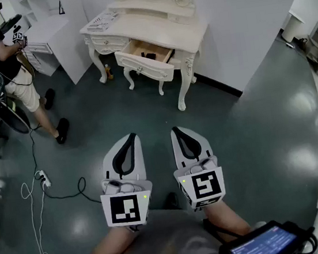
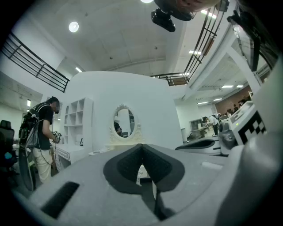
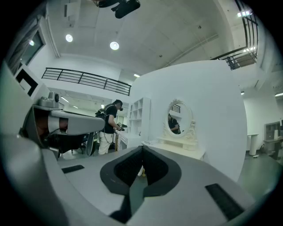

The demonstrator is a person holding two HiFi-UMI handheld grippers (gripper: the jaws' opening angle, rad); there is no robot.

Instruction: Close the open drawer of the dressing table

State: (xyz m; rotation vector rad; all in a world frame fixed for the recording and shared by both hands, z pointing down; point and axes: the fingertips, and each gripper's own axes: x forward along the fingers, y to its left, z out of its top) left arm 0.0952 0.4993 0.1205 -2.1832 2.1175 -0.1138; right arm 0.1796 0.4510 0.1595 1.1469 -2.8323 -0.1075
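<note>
A glossy dark green floor (image 1: 265, 138) is seen filling most of the head view, backed by a plain white wall (image 1: 238, 20) at the upper right. The cream-painted, carved wooden dressing table (image 1: 152, 28), set on curved legs and topped by an oval mirror (image 2: 124, 122), is placed against that wall at the top centre. Its open drawer (image 1: 144, 66) is found under the tabletop, pulled out toward the lower left of the frame; the long scalloped front is laid from upper left to lower right, and a pale bare-wood interior is exposed behind it, with a small dark item inside.

At the lower centre, well apart from the table, the white-and-black left gripper (image 1: 130, 138) and the matching right gripper (image 1: 175, 130) are held side by side, level and aimed at the table. Both pairs of ribbed black pads are pressed together at the tips, with nothing caught between them.

A person in a black top (image 1: 8, 62) is shown at the upper left, and a white power strip (image 1: 44, 179) at the left.
</note>
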